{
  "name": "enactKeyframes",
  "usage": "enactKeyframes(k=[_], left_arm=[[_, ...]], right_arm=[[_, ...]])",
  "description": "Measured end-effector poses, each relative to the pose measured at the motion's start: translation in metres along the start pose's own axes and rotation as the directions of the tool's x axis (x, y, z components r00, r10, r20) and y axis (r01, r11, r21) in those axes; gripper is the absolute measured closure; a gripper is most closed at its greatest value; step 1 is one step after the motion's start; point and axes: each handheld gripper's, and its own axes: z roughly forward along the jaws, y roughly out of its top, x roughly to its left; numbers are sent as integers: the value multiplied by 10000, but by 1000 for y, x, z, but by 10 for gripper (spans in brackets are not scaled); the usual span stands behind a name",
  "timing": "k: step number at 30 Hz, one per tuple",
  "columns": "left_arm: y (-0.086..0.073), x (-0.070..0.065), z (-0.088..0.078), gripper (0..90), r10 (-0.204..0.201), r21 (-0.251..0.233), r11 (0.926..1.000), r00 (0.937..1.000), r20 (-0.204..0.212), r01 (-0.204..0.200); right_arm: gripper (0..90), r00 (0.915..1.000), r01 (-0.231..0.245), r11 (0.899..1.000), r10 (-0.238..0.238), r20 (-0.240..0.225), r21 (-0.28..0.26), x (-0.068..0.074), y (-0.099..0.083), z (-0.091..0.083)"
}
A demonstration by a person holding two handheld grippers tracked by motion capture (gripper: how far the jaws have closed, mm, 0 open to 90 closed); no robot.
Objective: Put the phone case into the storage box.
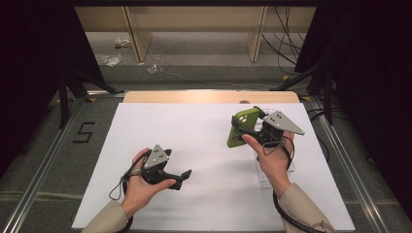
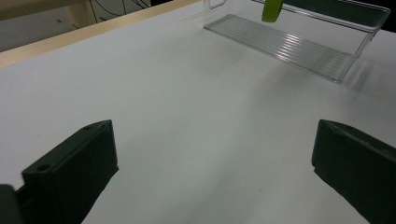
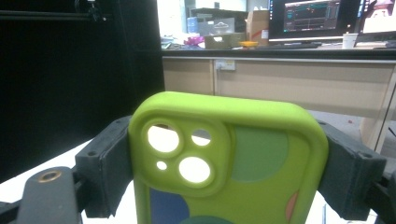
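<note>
A lime-green phone case (image 1: pixel 241 127) with round camera holes and coloured patches is held upright above the right side of the white table. My right gripper (image 1: pixel 251 125) is shut on it, its jaws pressing the case's two long sides. The right gripper view has the case (image 3: pixel 261 154) close up between the gripper's (image 3: pixel 229 170) black pads (image 3: pixel 105 163). My left gripper (image 1: pixel 178 164) rests low at the front left, open, with nothing between its jaws. In the left gripper view that gripper (image 2: pixel 212 172) faces bare white table, and a bit of the case (image 2: pixel 272 10) hangs far off.
A clear plastic tray (image 2: pixel 299 51) lies on the white table (image 1: pixel 204 141) below the right hand, partly hidden in the high view (image 1: pixel 261 175). The table's wooden far edge (image 1: pixel 209 97) borders grey floor. Dark stands flank both sides.
</note>
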Motion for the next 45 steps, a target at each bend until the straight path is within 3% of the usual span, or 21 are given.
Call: enactKeyframes(k=[45], left_arm=[[-10, 14, -13, 0, -267, -29, 9996, 9995, -196, 267]], right_arm=[[172, 9961, 76, 9998, -58, 883, -190, -24, 9, -11]])
